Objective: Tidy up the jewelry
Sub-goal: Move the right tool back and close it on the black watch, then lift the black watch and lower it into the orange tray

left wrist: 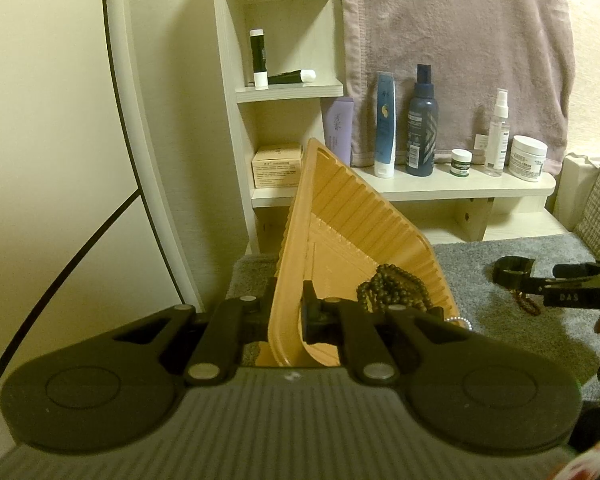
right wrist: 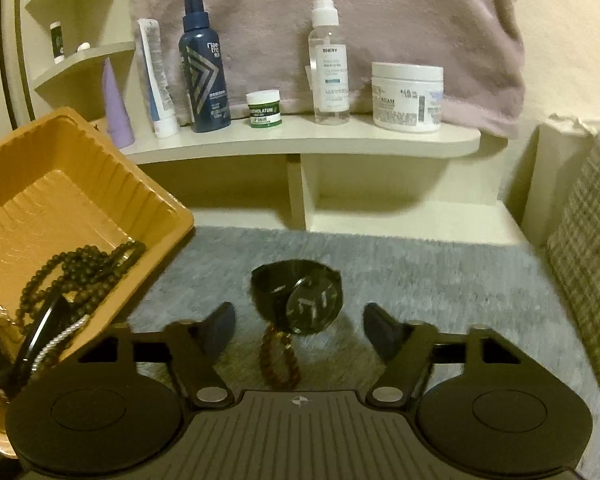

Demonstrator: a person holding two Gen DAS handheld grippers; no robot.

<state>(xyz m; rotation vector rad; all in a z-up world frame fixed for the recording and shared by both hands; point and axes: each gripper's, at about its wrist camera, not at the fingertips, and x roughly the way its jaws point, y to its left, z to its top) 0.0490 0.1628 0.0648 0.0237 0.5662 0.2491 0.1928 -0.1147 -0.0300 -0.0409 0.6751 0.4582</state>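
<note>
While left tongs (left wrist: pixel 286 316) pinch the tray (left wrist: pixel 340 216), the watch (right wrist: pixel 300 300) lies between open right tongs (right wrist: pixel 300 326).

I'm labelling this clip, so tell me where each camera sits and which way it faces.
Left wrist: on the left hand-held gripper, facing the shelves; its fingers clamp the tilted orange tray wall; the right hand-held gripper shows at the right edge.
Right wrist: on the right hand-held gripper, open, facing the watch on the grey mat.
Shared: tray, watch, dark beads, shelf bottles.
</note>
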